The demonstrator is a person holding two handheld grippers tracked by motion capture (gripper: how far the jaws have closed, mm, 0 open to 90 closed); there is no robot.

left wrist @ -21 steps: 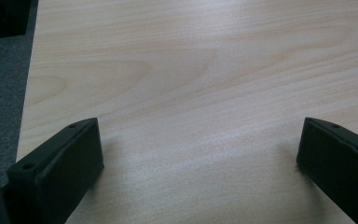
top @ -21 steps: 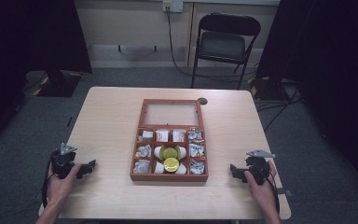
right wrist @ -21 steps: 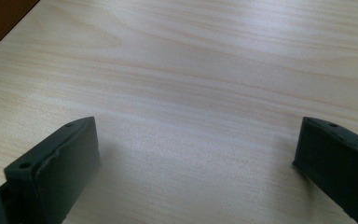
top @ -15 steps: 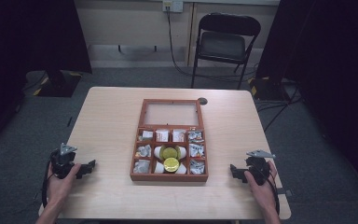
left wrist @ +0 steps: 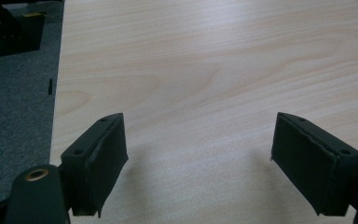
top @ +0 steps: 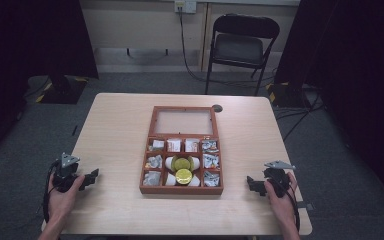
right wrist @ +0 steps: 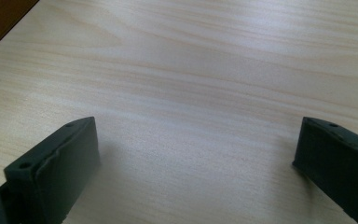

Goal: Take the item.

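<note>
- My left claw [top: 91, 177] at lower left and right claw [top: 251, 183] at lower right both gape empty.
- The compartmented reddish wooden box [top: 181, 189], frame centre, looks stiff and weighty; I'd grip its side walls.

A recording studio: black curtains [top: 40, 40] (floor-length), folding chair [top: 240, 45], trailing cables [top: 300, 115].

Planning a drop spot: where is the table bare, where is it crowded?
Bare table runs between the left gripper and the wooden box, and likewise between the box and the right gripper. The front strip is free too. Crowded: the box's compartments, packed with packets and two yellow-lidded cups.
</note>
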